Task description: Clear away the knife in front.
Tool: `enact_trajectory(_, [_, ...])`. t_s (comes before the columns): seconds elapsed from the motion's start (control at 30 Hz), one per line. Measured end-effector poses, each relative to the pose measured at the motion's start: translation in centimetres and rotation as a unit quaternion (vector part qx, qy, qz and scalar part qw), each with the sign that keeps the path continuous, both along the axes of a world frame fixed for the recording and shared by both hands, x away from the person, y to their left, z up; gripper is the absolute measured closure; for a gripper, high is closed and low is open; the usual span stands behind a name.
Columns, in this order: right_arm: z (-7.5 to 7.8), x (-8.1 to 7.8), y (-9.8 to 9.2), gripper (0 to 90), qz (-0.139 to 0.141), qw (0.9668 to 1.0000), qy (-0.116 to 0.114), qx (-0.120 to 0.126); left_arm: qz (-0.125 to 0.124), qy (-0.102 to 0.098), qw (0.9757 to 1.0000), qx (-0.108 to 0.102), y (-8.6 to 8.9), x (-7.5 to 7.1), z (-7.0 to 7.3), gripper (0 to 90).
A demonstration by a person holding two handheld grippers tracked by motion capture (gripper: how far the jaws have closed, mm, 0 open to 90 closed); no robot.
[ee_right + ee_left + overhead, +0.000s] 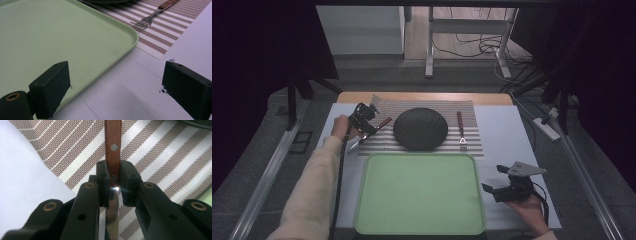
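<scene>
A knife with a brown wooden handle and a shiny blade lies at the left edge of the striped placemat. My left gripper is shut on the knife where blade meets handle, its jaws pressed to both sides. A dark round plate sits on the middle of the placemat. To the plate's right lies a fork, also seen as the fork in the right gripper view. My right gripper stands open over the white table, right of the green tray, with nothing between its fingers.
The green tray fills the near middle of the table and holds nothing. Bare white table surface lies to the tray's right. Cables and table legs stand on the floor beyond the far edge.
</scene>
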State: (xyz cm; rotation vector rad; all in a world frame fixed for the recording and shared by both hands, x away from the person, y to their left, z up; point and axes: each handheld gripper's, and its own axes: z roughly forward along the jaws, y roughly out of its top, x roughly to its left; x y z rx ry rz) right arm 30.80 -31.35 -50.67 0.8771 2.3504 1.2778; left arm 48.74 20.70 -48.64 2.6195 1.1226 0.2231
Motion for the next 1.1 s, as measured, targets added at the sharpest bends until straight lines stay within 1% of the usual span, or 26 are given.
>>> enact_trajectory(0.07, [0.0,0.0,0.0,8.1,-0.001,1.0,0.0,0.0,-0.003,-0.003,1.0,0.0,0.0,-0.2,0.2,77.8])
enact_trajectory(0.1, [0.0,0.0,0.0,8.1,-0.001,1.0,0.001,0.001,-0.008,-0.005,1.0,-0.002,-0.1,-0.6,0.5,77.8])
enact_trajectory(0.33, [0.0,0.0,0.0,8.1,-0.001,1.0,0.0,-0.001,-0.018,-0.009,0.9998,-0.004,-0.2,-1.6,0.9,77.8])
enact_trajectory(0.4, [0.0,0.0,0.0,8.1,-0.001,1.0,0.001,-0.001,-0.027,-0.011,0.9996,-0.003,-0.2,-2.2,1.4,77.8])
enact_trajectory(0.47, [0.0,0.0,0.0,8.1,-0.001,1.0,0.001,-0.001,-0.027,-0.015,0.9995,-0.006,-0.2,-2.5,1.5,77.8])
enact_trajectory(0.5, [0.0,0.0,0.0,8.1,-0.001,1.0,0.001,-0.002,-0.026,-0.02,0.9994,-0.012,-0.2,-3.1,1.9,77.8])
enact_trajectory(0.53, [0.0,0.0,0.0,8.1,-0.001,1.0,0.001,-0.002,-0.026,-0.02,0.9994,-0.012,-0.2,-3.1,1.9,77.8])
enact_trajectory(0.57, [0.0,0.0,0.0,8.1,-0.001,1.0,0.001,-0.002,-0.029,-0.02,0.9993,-0.014,-0.3,-3.4,2.0,77.8])
enact_trajectory(0.6, [0.0,0.0,0.0,8.1,-0.001,1.0,0.001,-0.002,-0.034,-0.022,0.9991,-0.013,-0.5,-3.9,2.3,77.8])
enact_trajectory(0.67, [0.0,0.0,0.0,8.1,-0.001,1.0,0.002,-0.002,-0.039,-0.023,0.9989,-0.013,-0.6,-4.2,2.4,77.8])
enact_trajectory(0.73, [0.0,0.0,0.0,8.1,-0.001,1.0,0.002,-0.002,-0.049,-0.025,0.9984,-0.013,-1.1,-5.1,2.9,77.8])
enact_trajectory(0.87, [0.0,0.1,0.0,8.1,-0.001,1.0,0.002,0.0,-0.064,-0.027,0.9975,-0.015,-1.7,-6.2,3.4,77.7])
enact_trajectory(0.97, [0.0,0.1,0.0,8.1,0.0,1.0,0.002,-0.001,-0.073,-0.026,0.9966,-0.027,-2.3,-7.2,3.5,77.8])
enact_trajectory(1.03, [0.0,0.1,0.0,8.1,0.0,1.0,0.003,-0.001,-0.079,-0.025,0.9962,-0.029,-2.9,-7.8,3.4,77.8])
enact_trajectory(1.07, [0.0,0.1,0.0,8.2,0.0,1.0,0.003,-0.001,-0.076,-0.033,0.9956,-0.044,-3.0,-8.3,3.4,88.4])
enact_trajectory(1.1, [0.0,0.1,0.0,8.1,0.0,1.0,0.003,0.0,-0.079,-0.033,0.9947,-0.058,-3.2,-8.7,3.6,89.4])
